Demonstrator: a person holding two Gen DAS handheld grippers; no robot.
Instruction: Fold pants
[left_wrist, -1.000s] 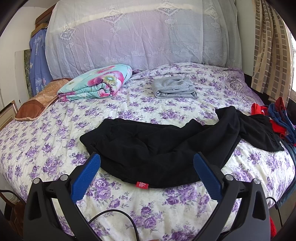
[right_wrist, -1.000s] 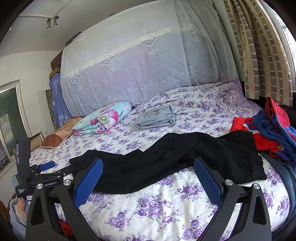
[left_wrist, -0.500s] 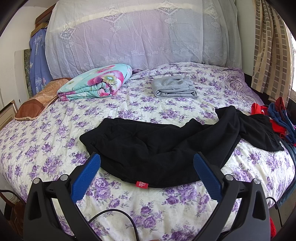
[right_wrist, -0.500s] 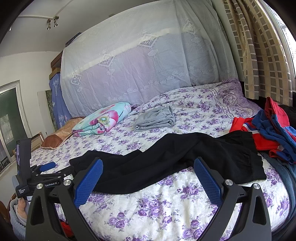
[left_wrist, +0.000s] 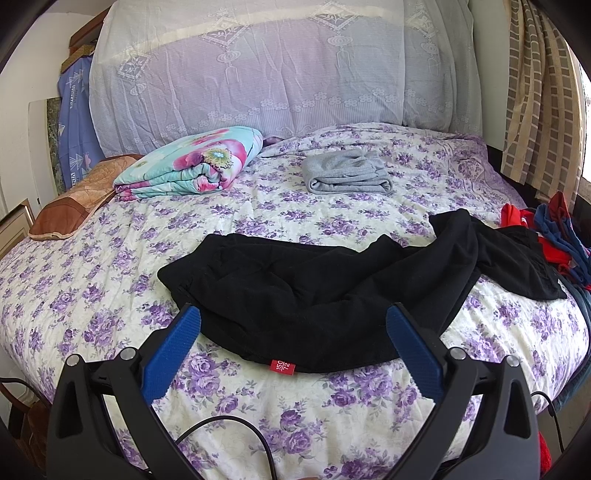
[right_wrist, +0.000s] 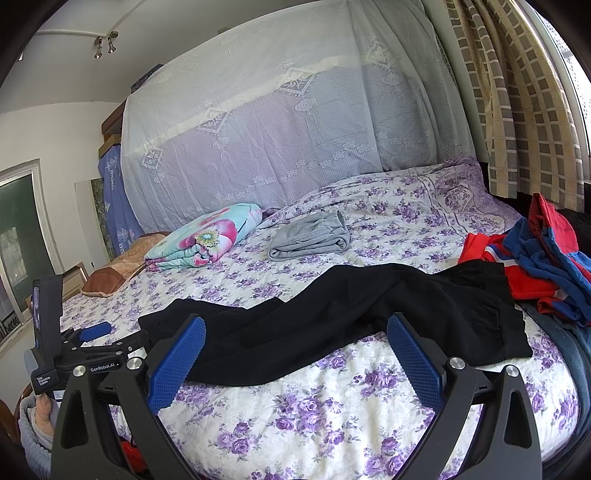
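Observation:
Black pants (left_wrist: 314, 291) lie unfolded and rumpled across the front of the bed, waist at the left with a small red size tag (left_wrist: 281, 366), legs trailing right. In the right wrist view the same pants (right_wrist: 332, 325) stretch from left to right, cuffs near the red clothes. My left gripper (left_wrist: 293, 314) hovers open just in front of the waist edge, holding nothing. My right gripper (right_wrist: 295, 321) is open too, poised before the legs' near edge. The left gripper's body (right_wrist: 77, 354) shows at the far left of the right wrist view, held by a hand (right_wrist: 42, 410).
The floral purple bedspread (left_wrist: 110, 295) covers the bed. A folded grey garment (left_wrist: 345, 173) and a folded turquoise flowered blanket (left_wrist: 192, 166) lie farther back. A heap of red and blue clothes (right_wrist: 535, 258) sits at the right edge. A brown pillow (left_wrist: 70, 206) lies left.

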